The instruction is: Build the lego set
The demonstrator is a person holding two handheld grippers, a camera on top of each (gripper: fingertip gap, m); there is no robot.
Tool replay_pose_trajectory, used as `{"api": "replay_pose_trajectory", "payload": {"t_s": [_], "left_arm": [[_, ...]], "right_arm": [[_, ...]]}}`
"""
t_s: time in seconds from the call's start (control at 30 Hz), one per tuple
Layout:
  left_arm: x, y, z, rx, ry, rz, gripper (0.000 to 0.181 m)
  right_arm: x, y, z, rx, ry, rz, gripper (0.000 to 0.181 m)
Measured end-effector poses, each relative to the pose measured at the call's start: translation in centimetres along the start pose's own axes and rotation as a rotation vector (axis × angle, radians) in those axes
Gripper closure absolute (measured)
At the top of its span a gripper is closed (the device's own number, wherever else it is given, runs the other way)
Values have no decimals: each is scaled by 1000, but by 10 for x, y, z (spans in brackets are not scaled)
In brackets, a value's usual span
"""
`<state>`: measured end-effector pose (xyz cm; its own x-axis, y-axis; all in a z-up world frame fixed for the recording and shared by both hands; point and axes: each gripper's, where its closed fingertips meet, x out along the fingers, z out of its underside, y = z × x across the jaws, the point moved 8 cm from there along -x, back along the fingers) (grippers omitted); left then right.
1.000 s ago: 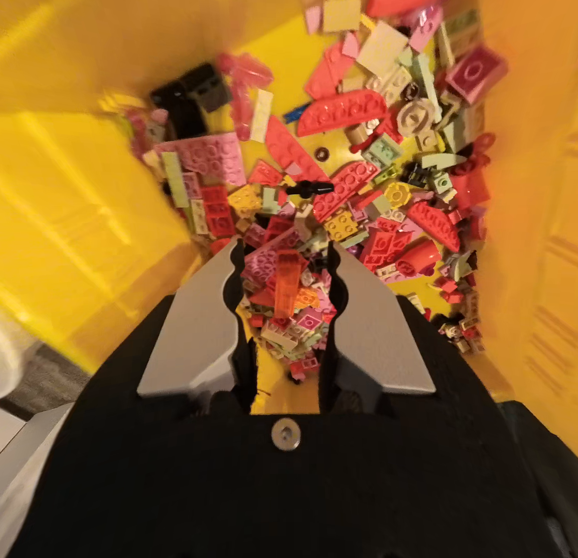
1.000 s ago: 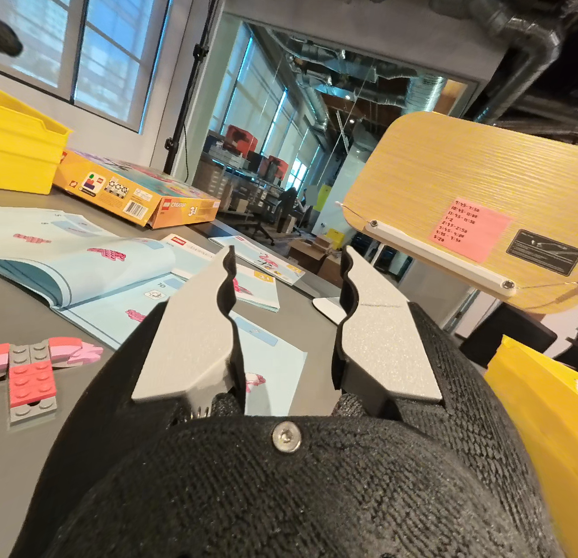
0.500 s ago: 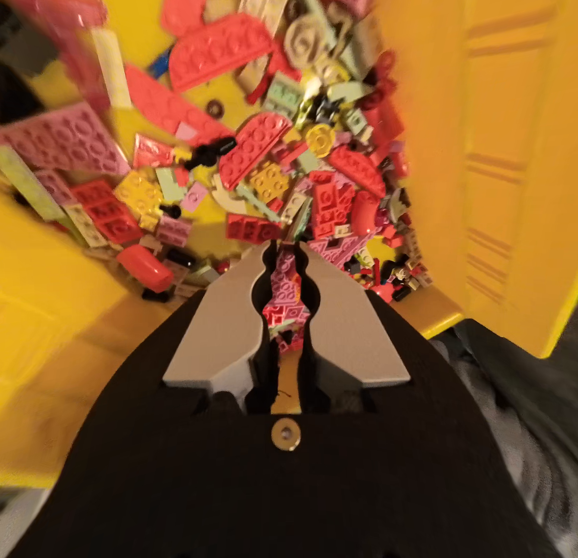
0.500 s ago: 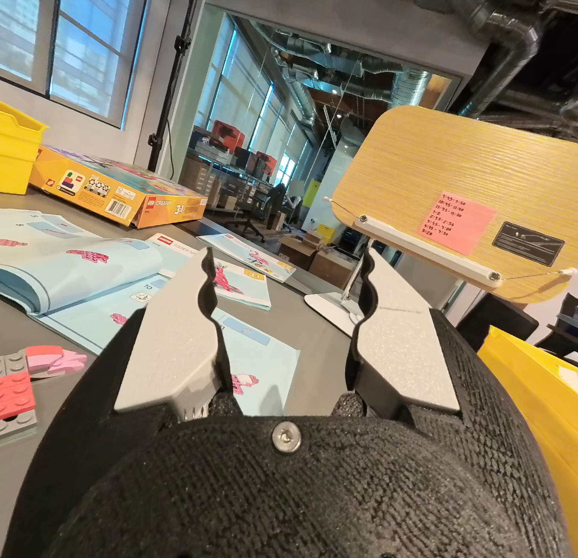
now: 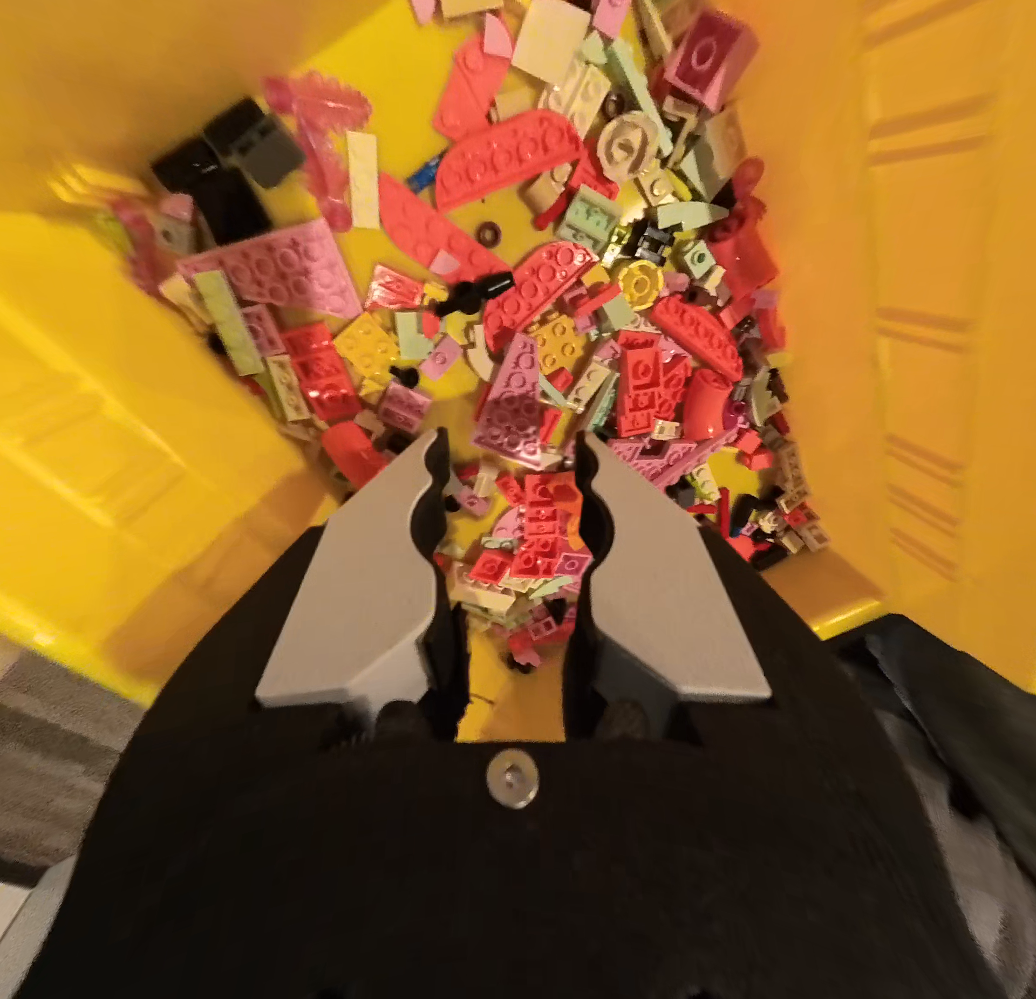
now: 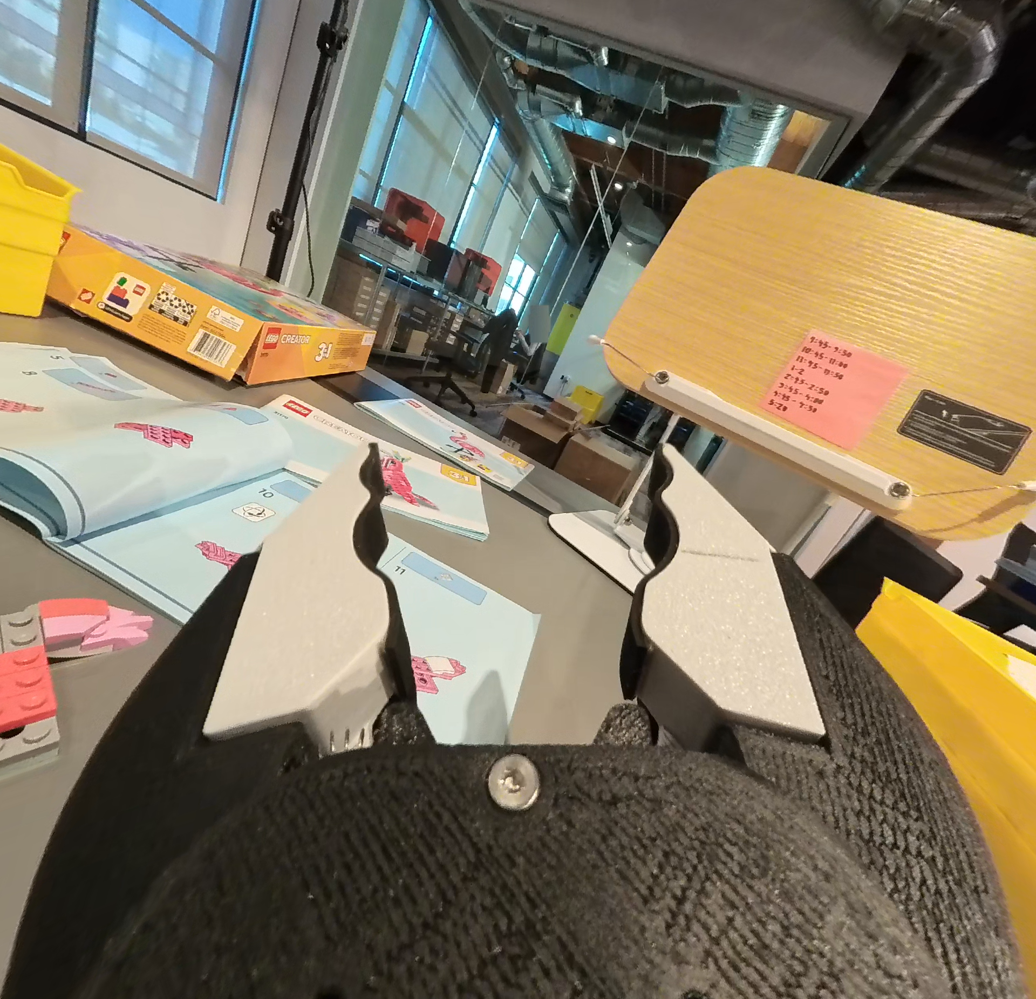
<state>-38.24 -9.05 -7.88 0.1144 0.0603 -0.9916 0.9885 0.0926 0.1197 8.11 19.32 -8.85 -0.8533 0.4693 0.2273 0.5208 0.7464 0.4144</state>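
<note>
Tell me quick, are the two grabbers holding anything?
Left gripper: open, empty, above the loose bricks in the yellow bin.
Right gripper: open, empty, over the table.

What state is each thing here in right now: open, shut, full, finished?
Left gripper: open, empty, over the bricks.
Right gripper: open, empty.
Bin: holds loose bricks.
Booklet: lying open.
Box: end flap open.
Model: partly built.

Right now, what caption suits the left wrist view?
Open left tongs poised over loose Lego pieces in a yellow bin.
</note>
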Motion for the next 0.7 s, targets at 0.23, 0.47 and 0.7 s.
{"api": "replay_pose_trajectory", "payload": {"t_s": [0.23,0.47,0.7], "left_arm": [[13,17,-8,71,-62,44,147],[19,32,-5,101,-112,157,163],[22,51,-7,165,-127,245,160]], "right_arm": [[0,-1,0,-13,-6,-2,89],[0,-1,0,-22,-14,-4,90],[0,-2,0,-26,-16,-6,91]]}}
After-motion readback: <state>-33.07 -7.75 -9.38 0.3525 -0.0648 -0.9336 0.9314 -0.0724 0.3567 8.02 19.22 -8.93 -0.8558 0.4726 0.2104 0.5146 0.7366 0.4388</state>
